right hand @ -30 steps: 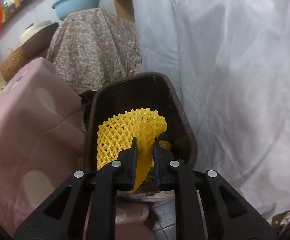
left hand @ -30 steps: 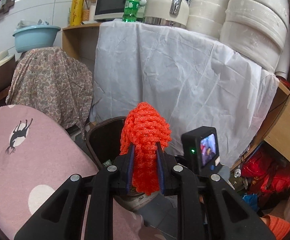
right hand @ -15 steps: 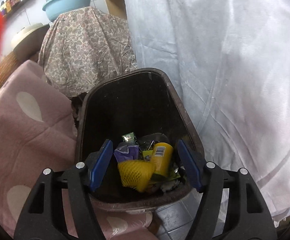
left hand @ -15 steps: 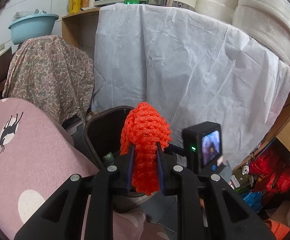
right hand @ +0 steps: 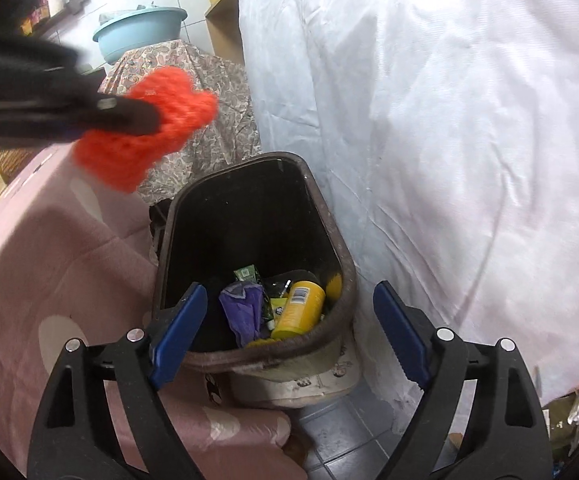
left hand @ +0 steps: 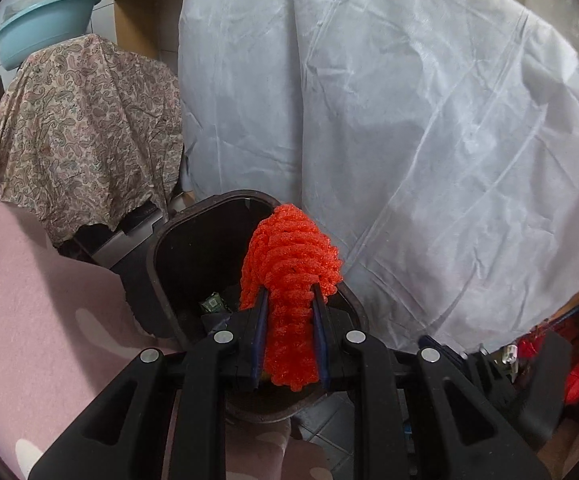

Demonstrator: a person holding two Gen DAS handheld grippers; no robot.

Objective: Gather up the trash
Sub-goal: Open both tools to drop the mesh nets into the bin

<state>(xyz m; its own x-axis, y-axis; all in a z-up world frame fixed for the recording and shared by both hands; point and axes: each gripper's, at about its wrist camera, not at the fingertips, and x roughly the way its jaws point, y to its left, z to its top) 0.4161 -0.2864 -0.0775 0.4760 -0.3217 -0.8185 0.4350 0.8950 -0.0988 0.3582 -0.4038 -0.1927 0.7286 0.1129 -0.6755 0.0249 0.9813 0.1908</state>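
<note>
Trash bin [right hand: 329, 224], dark brown, open-topped, stands on grey floor tiles [right hand: 341, 432] between a pink spotted cover [right hand: 49, 280] and a hanging white sheet [right hand: 449, 120].

Right gripper [right hand: 289, 320]: jaws have just been opening and now stand wide apart, blue pads either side of the bin's near rim. Nothing between them; no pad presses on anything.

Bin contents, right wrist view: yellow foam net [right hand: 334, 285] lies at the bottom against the right wall, mostly hidden behind a yellow can [right hand: 299, 310] with a barcode label. Purple crumpled wrapper [right hand: 243, 308] sits left of the can; green packet [right hand: 246, 273] behind it.

Left gripper [left hand: 289, 312]: jaws narrow, pads clamped on the lower half of an orange-red foam net [left hand: 289, 268]. Net's bunched top bulges above the fingertips. In the left wrist view the net overlaps the bin's opening [left hand: 193, 256]. In the right wrist view the same gripper [right hand: 129, 114] enters from upper left, blurred, with the net [right hand: 149, 120] sticking out past its tip, above and left of the bin, apart from the rim.

Background: paisley cloth [left hand: 85, 136] draped over something behind the bin, light blue basin [left hand: 45, 28] on top of it. Wooden shelf [left hand: 145, 8] beside the sheet.
</note>
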